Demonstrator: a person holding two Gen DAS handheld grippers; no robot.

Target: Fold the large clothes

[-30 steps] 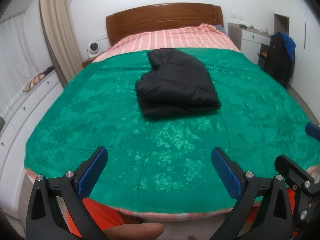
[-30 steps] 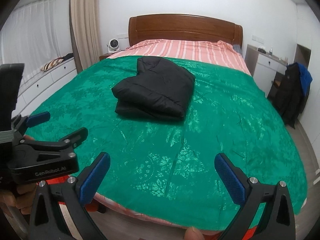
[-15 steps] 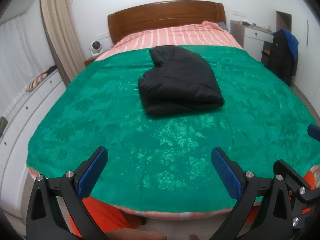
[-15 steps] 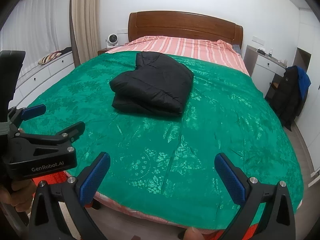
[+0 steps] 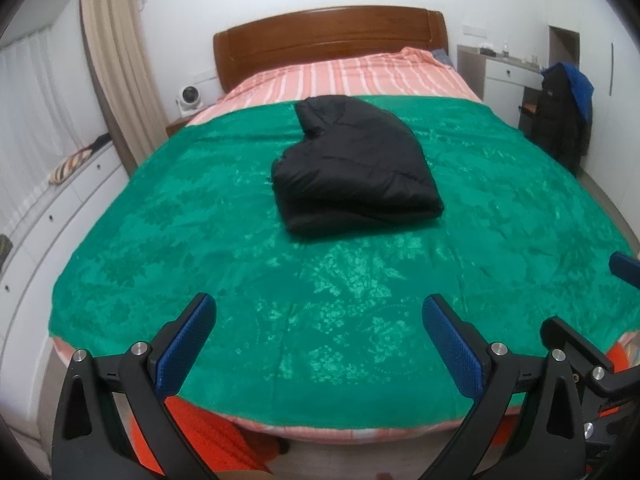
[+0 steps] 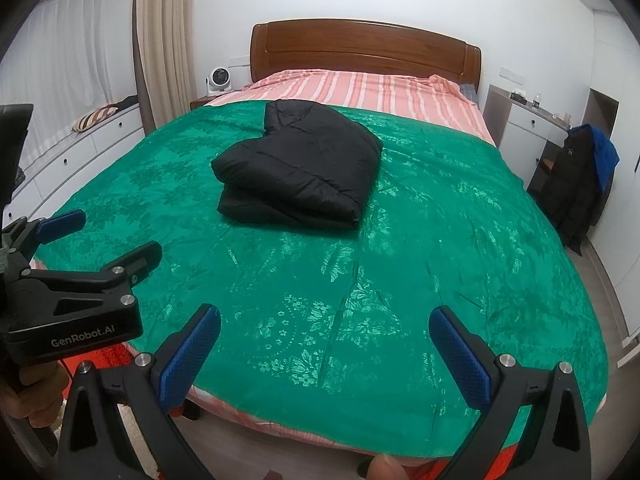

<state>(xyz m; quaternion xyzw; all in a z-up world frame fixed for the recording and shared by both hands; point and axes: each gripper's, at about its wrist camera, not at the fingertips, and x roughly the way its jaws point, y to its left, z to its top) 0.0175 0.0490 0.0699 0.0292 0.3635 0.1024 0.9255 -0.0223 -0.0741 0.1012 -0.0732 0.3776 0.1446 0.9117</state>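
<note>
You are holding both the left gripper [image 5: 314,340] and right gripper [image 6: 326,350] wide open and empty at the bed's foot. The folded black jacket [image 5: 352,168] is lying well ahead at mid-bed, its long axis pointing toward the headboard [image 5: 332,40], slightly nearer your left.

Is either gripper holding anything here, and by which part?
Nothing is held. The left gripper and right gripper are both open and empty near the bed's foot, apart from the folded black jacket on the green bedspread.

A home bedroom. A double bed [image 5: 500,208] with a wooden headboard [image 5: 328,36] fills it; left of the bed stand drawers [image 6: 76,156] under curtains [image 6: 164,36], and to its right a white desk [image 6: 532,120] with coats [image 6: 576,184] hung beside it.
</note>
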